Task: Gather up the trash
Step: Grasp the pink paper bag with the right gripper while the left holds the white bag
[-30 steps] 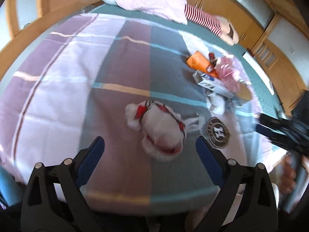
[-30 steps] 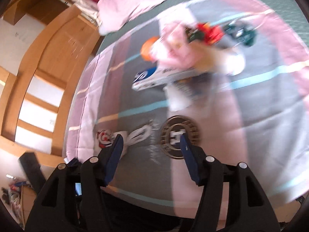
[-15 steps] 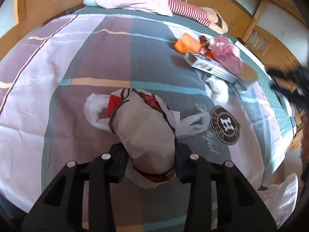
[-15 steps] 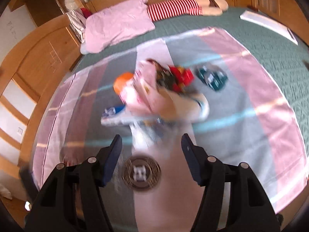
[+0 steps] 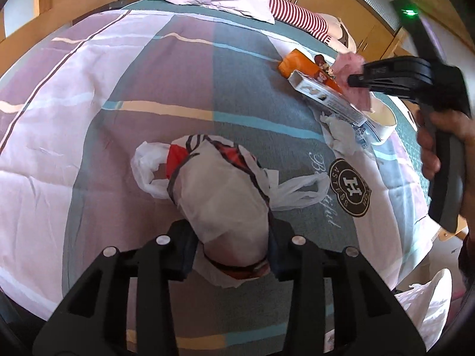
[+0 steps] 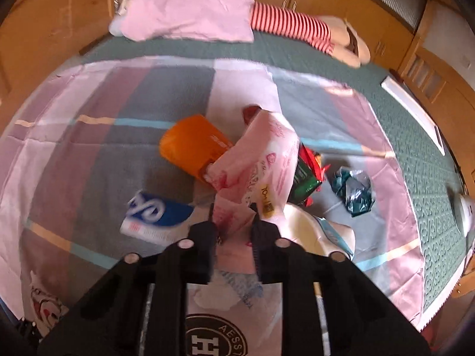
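Your left gripper (image 5: 233,250), at the bottom centre of the left wrist view, is clamped on the near end of a white plastic bag (image 5: 219,195) with red and dark markings; the bag lies on the striped bedspread (image 5: 89,103), its loose handles spread to the left and right of its body. Your right gripper (image 6: 233,231), at the bottom centre of the right wrist view, is clamped on a pink printed plastic bag (image 6: 261,160), which rises from between the fingers toward the centre of the frame. Just left of the pink bag lies an orange packet (image 6: 190,145), partly under it; at lower left of that, a blue and white box (image 6: 154,216), blurred. To the right of the pink bag you see a red and green wrapper (image 6: 307,172) and, a little apart, a crumpled dark teal wrapper (image 6: 353,191). A pale round container (image 6: 302,231) lies right beside the gripper's right finger. In the left wrist view the same heap occupies the upper right, with a crumpled white tissue (image 5: 341,136) below it and your right hand (image 5: 445,136) on the grip at the right edge. A pink pillow (image 6: 190,9) and a red-striped soft toy (image 6: 291,25) rest along the top of the frame.
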Demonstrator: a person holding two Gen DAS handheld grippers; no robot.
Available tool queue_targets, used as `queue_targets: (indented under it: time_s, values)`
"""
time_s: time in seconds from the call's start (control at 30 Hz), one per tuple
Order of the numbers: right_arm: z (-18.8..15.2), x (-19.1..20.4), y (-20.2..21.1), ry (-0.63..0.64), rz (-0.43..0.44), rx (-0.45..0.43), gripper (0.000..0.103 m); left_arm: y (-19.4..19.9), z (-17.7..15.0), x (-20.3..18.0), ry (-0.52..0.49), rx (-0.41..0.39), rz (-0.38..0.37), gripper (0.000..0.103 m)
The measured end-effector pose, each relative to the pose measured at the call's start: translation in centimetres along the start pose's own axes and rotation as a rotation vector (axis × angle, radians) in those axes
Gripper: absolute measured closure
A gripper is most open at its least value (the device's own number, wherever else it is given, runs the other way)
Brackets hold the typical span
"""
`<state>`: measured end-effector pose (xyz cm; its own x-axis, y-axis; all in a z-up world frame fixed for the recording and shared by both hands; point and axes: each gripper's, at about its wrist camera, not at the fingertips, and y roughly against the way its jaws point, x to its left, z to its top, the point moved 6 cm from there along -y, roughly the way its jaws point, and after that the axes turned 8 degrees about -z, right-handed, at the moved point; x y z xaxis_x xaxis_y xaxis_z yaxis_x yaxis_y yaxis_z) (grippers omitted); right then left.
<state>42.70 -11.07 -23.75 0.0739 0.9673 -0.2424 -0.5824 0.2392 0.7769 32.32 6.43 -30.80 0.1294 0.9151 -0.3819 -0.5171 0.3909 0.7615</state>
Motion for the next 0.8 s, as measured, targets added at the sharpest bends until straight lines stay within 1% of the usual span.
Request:
queue_targets:
  time_s: [0.1,0.17,0.2,0.27,0.33,0.43,0.57,0.73,0.8]
  values:
    - [0.3,-0.7,4.0,-0.057,0.082,-0.089,0.084,0.4,0.1,0.0,-0.012,-0.02,-0.002,0.065]
    - [0.2,-1.0,7.3,-0.091,0.168,-0.139,0.084,1.1,0.3,-0.3,-0.018,-0.057,-0.009,0.065]
    - [0.0,-1.2,9.0,-0.104,0.228,-0.163,0.084,1.4,0.5,-0.3,-0.015,-0.072,-0.012,0.066]
    - [-0.7,-1.2,11.3,-0.104,0.302,-0.188,0.084,1.9,0.6,0.0,-0.005,-0.092,-0.01,0.067]
    - [-2.0,-1.2,13.2,-0.083,0.341,-0.201,0.084,2.4,0.7,0.1,0.003,-0.111,-0.007,0.068]
    - [-4.0,-1.3,14.8,-0.057,0.359,-0.201,0.084,3.0,0.7,0.2,0.015,-0.128,-0.011,0.07]
    - [-7.1,-1.5,15.4,-0.022,0.318,-0.186,0.084,3.6,0.4,-0.2,0.009,-0.144,-0.015,0.071]
    - [-10.2,-2.5,15.4,-0.066,0.327,-0.149,0.084,4.1,-0.3,-0.6,0.002,-0.142,-0.024,0.072]
    - [-10.8,-2.8,15.4,-0.078,0.326,-0.143,0.084,4.2,-0.5,-0.7,0.001,-0.139,-0.026,0.073]
